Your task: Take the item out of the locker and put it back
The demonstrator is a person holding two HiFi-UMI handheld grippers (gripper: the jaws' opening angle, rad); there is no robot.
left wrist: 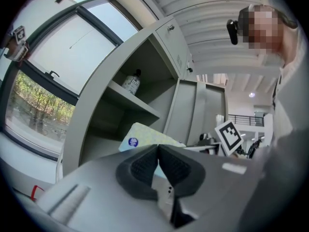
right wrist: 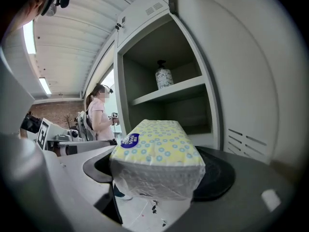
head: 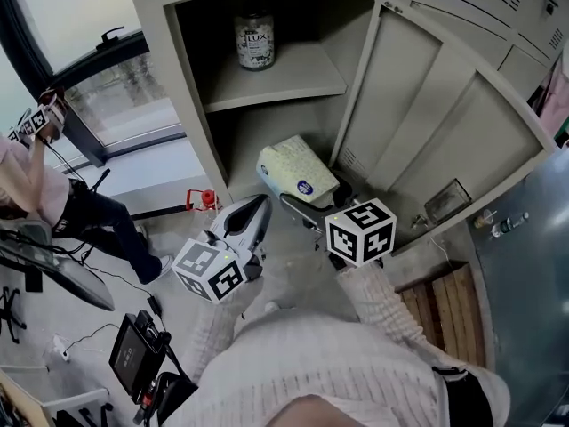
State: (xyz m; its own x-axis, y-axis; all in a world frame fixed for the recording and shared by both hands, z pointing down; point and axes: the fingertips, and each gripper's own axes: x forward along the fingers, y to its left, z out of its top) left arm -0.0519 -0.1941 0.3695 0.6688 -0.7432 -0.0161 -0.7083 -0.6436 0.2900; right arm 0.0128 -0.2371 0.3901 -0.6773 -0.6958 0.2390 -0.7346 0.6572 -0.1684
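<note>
Currently your right tongs (right wrist: 159, 175) clamp the pack (right wrist: 155, 151) by its near end; expect it light, soft, slippery: squeeze gently. Left tongs (left wrist: 158, 164) rest closed, empty, beside them.

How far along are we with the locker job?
Done: locker door open, right gripper shut on the tissue pack. In hand: pack held at the lower compartment mouth; outbound or returning, I can't tell. To do: likely set it inside and release. The left gripper is shut, empty.
</note>
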